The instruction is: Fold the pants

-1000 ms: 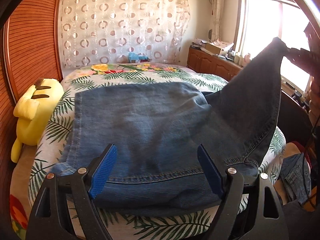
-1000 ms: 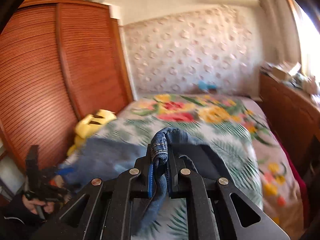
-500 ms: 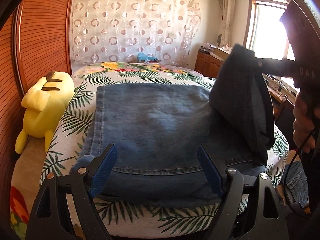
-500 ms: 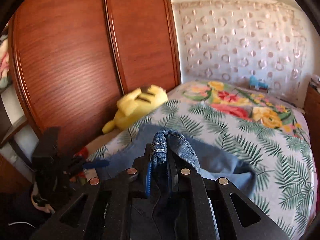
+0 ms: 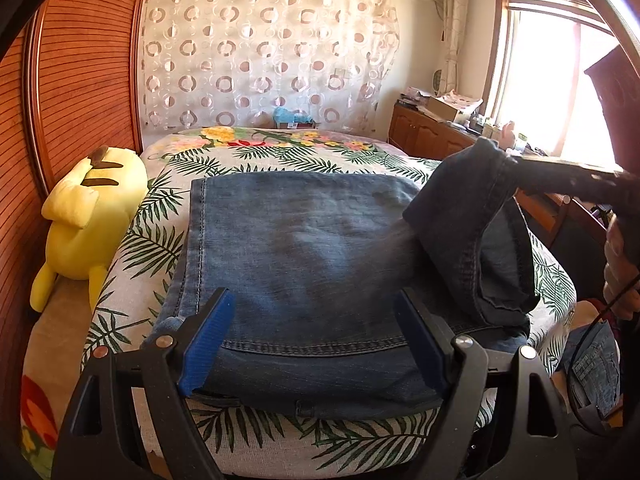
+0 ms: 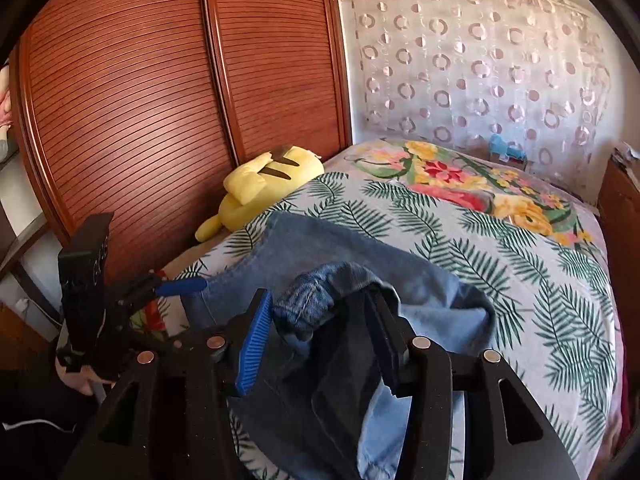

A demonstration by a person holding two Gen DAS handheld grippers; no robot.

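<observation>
The jeans [image 5: 304, 264] lie flat across the near end of the bed [image 5: 256, 160], waistband along the bed's front edge, folded into a broad blue slab. At the bed's right edge one denim end [image 5: 476, 216] stands lifted, its hem bunched up top and the loose fabric drooping back onto the slab.

That bunched hem [image 6: 312, 300] sits between the blue pads of the right claw [image 6: 320, 332], and the jaws are opening right now: the left pad is clear of the cloth, the denim leaning toward the right pad, so the pinch is gone.

The left claw [image 5: 316, 344] hangs over the waistband at the front edge, jaws spread wide, pads either side of the denim but gripping nothing. In the right wrist view it shows at the bed's near left corner, a hand [image 6: 80, 380] wrapped on its handle.

Along the bed's left edge a yellow plush toy [image 5: 88, 216] lies against the slatted wooden wardrobe [image 6: 160, 100]. A circle-patterned curtain [image 5: 260, 60] hangs behind the bed's far end.
</observation>
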